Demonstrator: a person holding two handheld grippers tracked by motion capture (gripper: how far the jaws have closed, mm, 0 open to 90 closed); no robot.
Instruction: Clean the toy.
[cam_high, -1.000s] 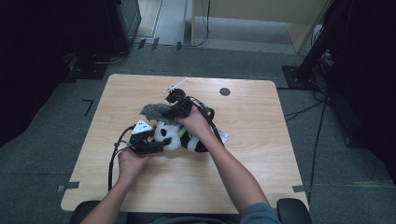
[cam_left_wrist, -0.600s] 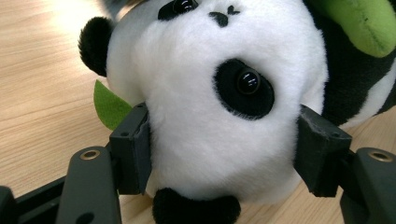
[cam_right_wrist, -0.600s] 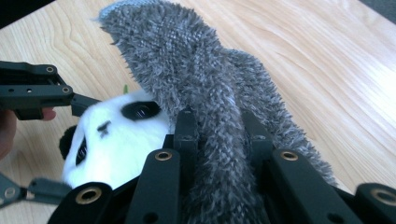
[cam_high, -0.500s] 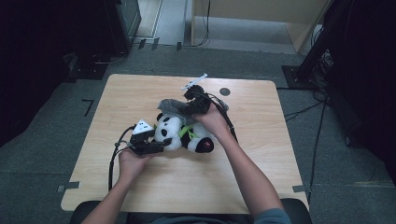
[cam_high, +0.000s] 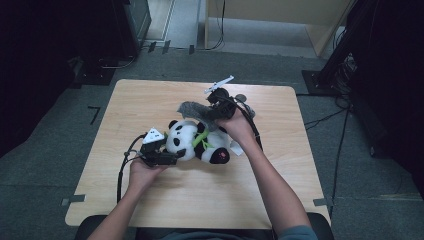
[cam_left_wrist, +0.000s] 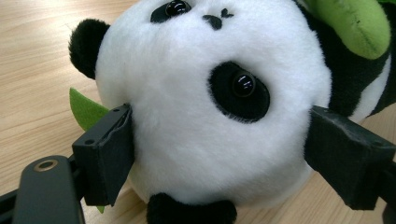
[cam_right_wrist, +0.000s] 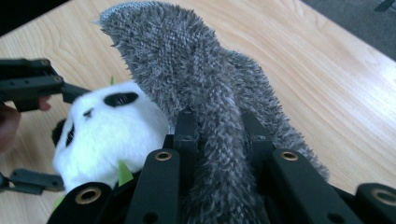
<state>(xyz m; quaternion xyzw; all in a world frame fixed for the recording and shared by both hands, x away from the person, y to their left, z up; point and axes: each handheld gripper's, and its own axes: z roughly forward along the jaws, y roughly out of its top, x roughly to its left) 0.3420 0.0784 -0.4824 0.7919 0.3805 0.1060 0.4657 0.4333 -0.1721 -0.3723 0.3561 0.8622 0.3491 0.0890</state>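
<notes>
A black-and-white plush panda (cam_high: 197, 142) with green trim lies on the wooden table (cam_high: 150, 100). My left gripper (cam_high: 175, 150) stands at its head (cam_left_wrist: 210, 116). Its jaws have just been opening and now flank the head on both sides, the pads brushing the fur without squeezing it. My right gripper (cam_high: 209, 114) hovers above and behind the panda (cam_right_wrist: 112, 130). It is shut on a shaggy grey cloth (cam_high: 192, 111), which drapes forward from between its jaws (cam_right_wrist: 177, 60).
A white tag (cam_high: 235, 149) pokes out beside the panda's body near the right wrist. Cables trail from both grippers across the table. Dark equipment and a wooden cabinet (cam_high: 280, 20) stand on the floor beyond the far edge.
The right gripper has carried the grey cloth up and to the far right, off the panda, uncovering more of the toy. The left hand has stayed at the head.
</notes>
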